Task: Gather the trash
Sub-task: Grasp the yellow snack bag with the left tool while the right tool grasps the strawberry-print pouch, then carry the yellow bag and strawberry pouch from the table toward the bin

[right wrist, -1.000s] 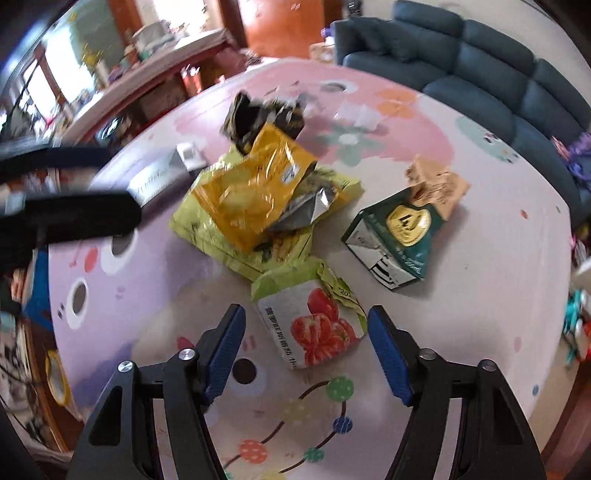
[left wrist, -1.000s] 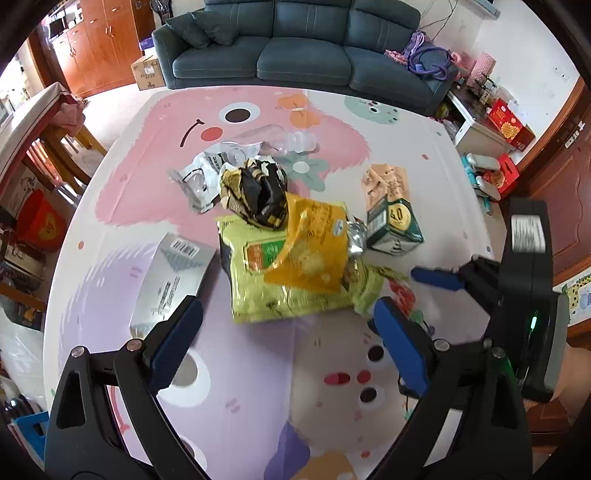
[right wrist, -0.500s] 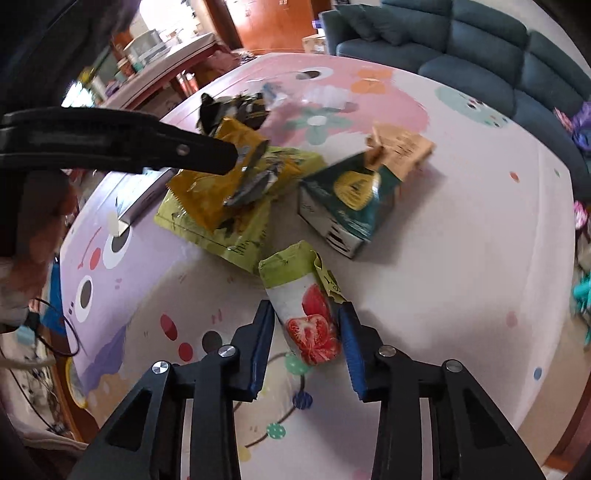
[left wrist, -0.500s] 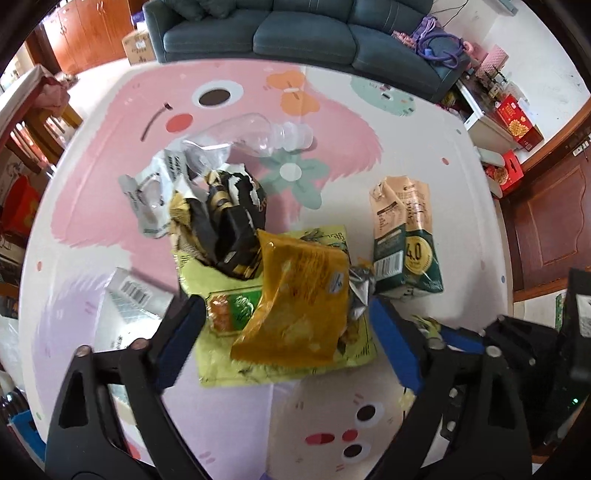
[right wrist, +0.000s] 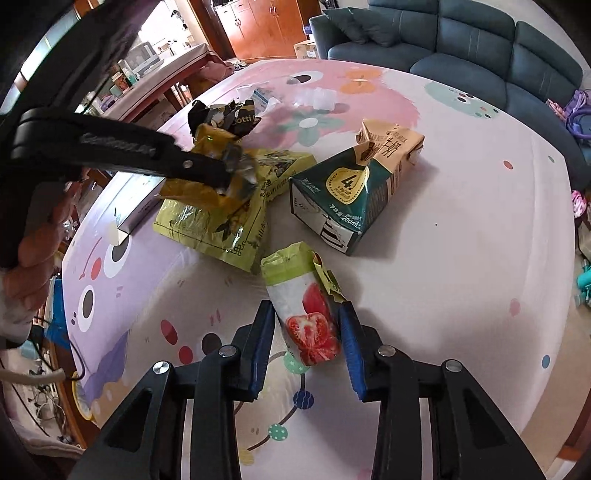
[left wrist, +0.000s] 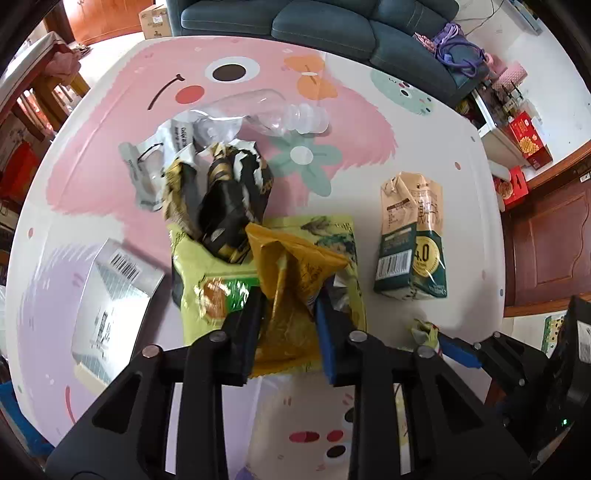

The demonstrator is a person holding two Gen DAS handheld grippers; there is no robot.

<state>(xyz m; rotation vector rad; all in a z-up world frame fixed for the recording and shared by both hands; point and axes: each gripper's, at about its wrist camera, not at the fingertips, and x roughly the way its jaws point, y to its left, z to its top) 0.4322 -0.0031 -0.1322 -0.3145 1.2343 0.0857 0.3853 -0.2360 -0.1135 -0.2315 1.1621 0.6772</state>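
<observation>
In the left wrist view my left gripper point(left wrist: 288, 321) is shut on an orange snack bag point(left wrist: 295, 273), pinching its crumpled lower half. The bag lies on a yellow-green bag point(left wrist: 199, 273). A black and gold wrapper point(left wrist: 229, 199) lies just beyond. In the right wrist view my right gripper point(right wrist: 308, 339) is shut on a small strawberry-print carton point(right wrist: 310, 317), both pads against its sides. The left gripper point(right wrist: 225, 173) also shows there, holding the orange bag point(right wrist: 212, 140) above the yellow-green bag point(right wrist: 229, 221). A dented green and tan milk carton point(right wrist: 354, 188) lies between the two grippers.
A clear plastic bottle point(left wrist: 273, 114) and a white wrapper point(left wrist: 147, 173) lie at the far side of the pile. A grey box point(left wrist: 110, 295) lies left of it. All of this rests on a cartoon-print mat point(left wrist: 406, 147). A blue sofa point(left wrist: 332, 22) stands behind. A hand point(right wrist: 26, 258) grips the left tool.
My left gripper moved forward over the pile and shut on the orange bag. My right gripper shut on the strawberry carton and still holds it.
</observation>
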